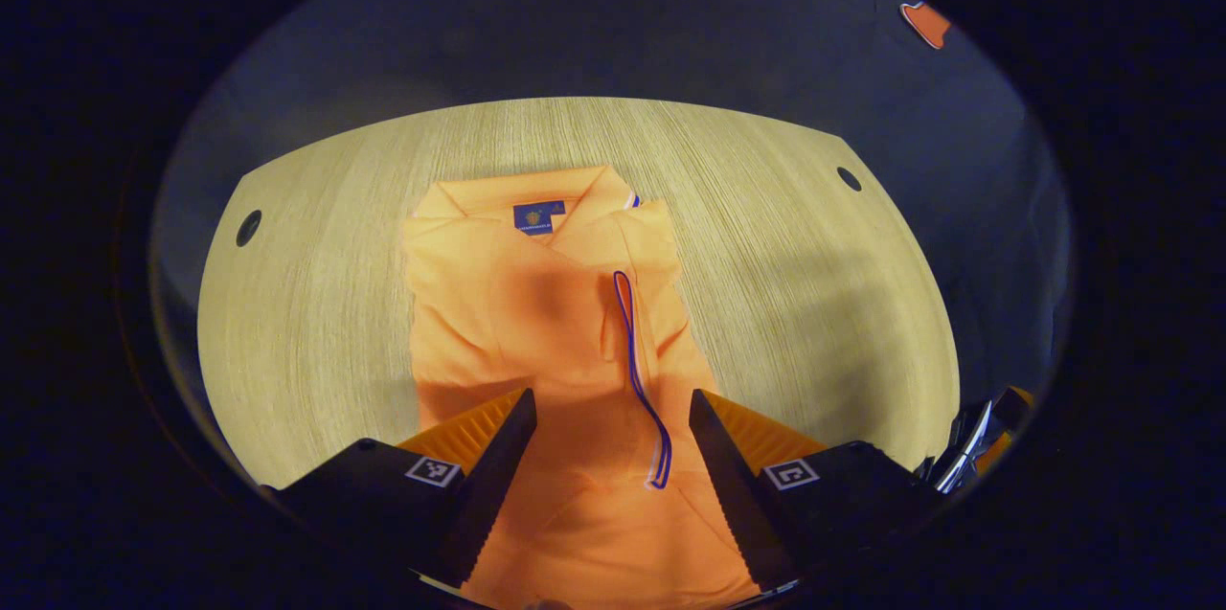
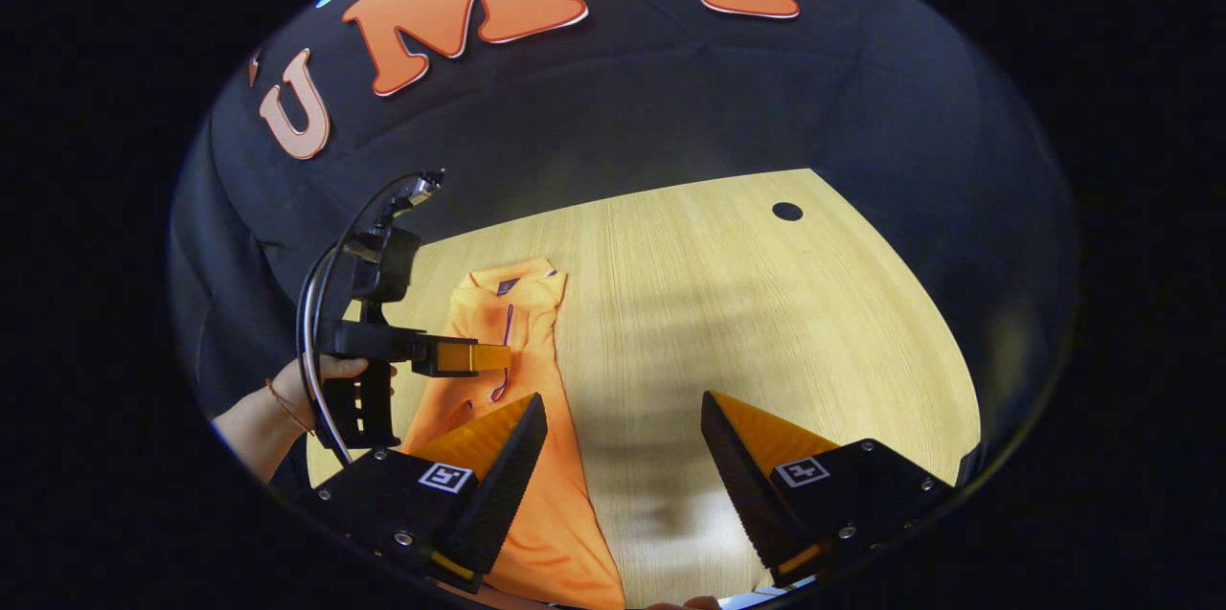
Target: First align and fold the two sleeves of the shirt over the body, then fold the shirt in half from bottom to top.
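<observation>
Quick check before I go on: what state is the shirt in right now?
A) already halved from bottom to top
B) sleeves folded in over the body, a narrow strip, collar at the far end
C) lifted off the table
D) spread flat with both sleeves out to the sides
B: the shirt lies as a long narrow strip on the table, sleeve cuff trim running down its middle, collar far, both grippers open above it.

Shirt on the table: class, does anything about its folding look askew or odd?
Slightly. The orange shirt lies as a narrow strip, sleeves folded in, but a blue-trimmed sleeve edge runs slanted across the body, not straight. No damage shows.
</observation>
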The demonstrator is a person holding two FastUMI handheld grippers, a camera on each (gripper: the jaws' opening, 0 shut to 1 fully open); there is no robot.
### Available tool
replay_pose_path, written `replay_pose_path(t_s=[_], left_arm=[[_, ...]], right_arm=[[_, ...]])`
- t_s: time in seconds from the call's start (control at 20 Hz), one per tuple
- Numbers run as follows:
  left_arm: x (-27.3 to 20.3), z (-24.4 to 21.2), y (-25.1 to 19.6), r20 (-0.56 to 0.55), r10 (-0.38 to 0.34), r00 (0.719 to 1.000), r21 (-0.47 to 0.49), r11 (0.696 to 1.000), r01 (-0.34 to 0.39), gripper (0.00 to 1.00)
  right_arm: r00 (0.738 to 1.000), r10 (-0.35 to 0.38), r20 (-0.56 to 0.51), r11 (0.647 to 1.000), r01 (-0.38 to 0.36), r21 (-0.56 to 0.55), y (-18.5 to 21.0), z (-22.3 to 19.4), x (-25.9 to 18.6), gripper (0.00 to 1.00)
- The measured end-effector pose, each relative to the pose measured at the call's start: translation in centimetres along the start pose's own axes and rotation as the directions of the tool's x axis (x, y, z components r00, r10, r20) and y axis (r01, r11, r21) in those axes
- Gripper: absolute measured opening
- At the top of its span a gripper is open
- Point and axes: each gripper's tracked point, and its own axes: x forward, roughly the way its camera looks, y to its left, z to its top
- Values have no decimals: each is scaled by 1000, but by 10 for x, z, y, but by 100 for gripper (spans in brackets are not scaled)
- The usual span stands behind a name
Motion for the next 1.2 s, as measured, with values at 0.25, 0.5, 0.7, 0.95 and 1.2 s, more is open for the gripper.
replay_pose_path(t_s=[0.25,0.5,0.7,0.95,1.2], left_arm=[[-46,-11,29,34,-7,999,-63,998,9,99],[-93,-41,76,82,59,995,-76,996,-53,99],[-117,-81,101,76,99,992,-100,991,-91,99],[-126,-151,111,13,124,992,-126,984,-122,99],[-133,-209,107,-89,112,990,-129,984,-123,99]], right_arm=[[999,35,-32,999,-36,-38,28,-6,6,99],[996,41,-78,993,-49,-105,55,-20,16,99],[991,30,-134,988,-50,-145,74,-42,22,99],[974,11,-228,982,-53,-179,83,-85,21,99],[938,-48,-344,976,-29,-215,73,-146,8,99]])
